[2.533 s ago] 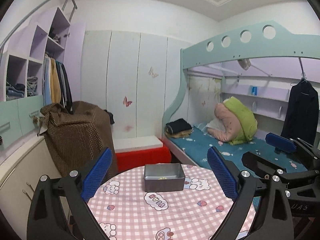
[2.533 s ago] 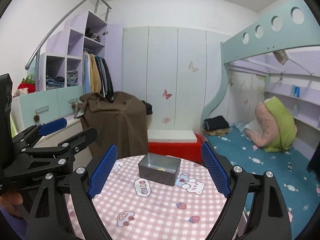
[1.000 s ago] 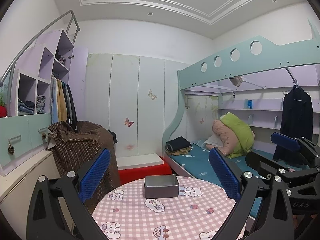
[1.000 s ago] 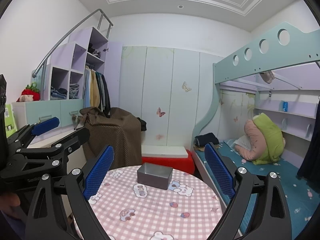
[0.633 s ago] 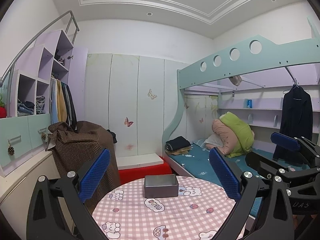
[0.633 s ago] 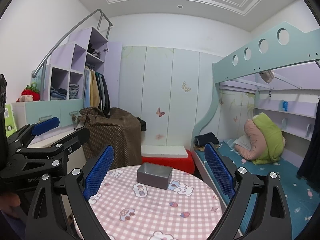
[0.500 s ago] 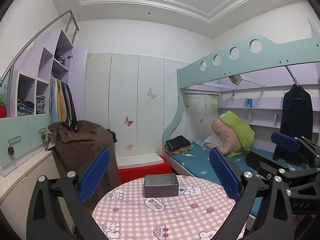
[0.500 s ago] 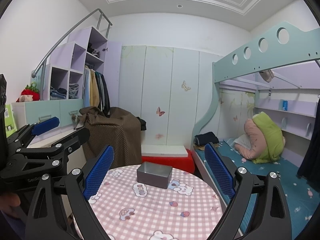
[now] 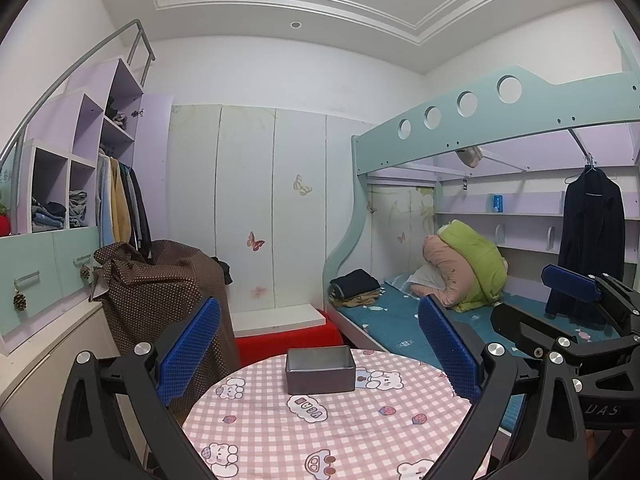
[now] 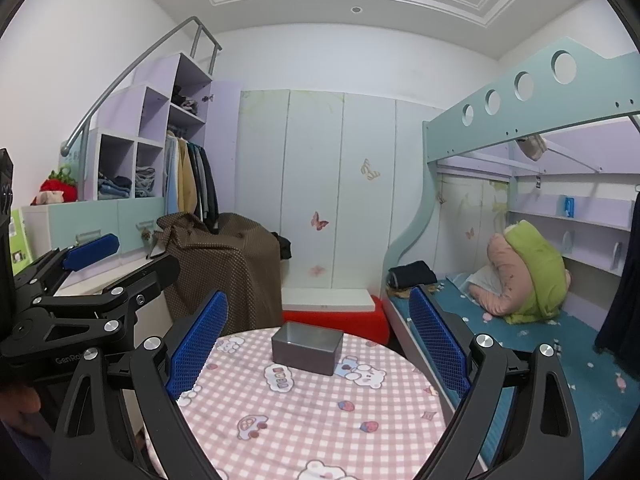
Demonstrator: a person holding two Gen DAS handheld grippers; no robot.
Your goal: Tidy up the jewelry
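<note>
A small grey metal box (image 9: 320, 371) sits at the far edge of a round table (image 9: 328, 432) in pink checked cloth; both the left gripper (image 9: 318, 354) and right gripper (image 10: 318, 342) hover wide and empty. The box looks rigid, light, possibly slick, best pinched across its short walls; nothing blocks it, no jewelry visible

The room is evenly and softly lit from recessed ceiling lights (image 9: 295, 24), with no hard shadows or glare on the checked tablecloth (image 9: 328, 428). Both views are sharp at the middle. Strong fisheye bending curves the wardrobe (image 10: 316, 192) and bunk bed frame (image 9: 500, 116), and black vignetting fills every corner.
</note>
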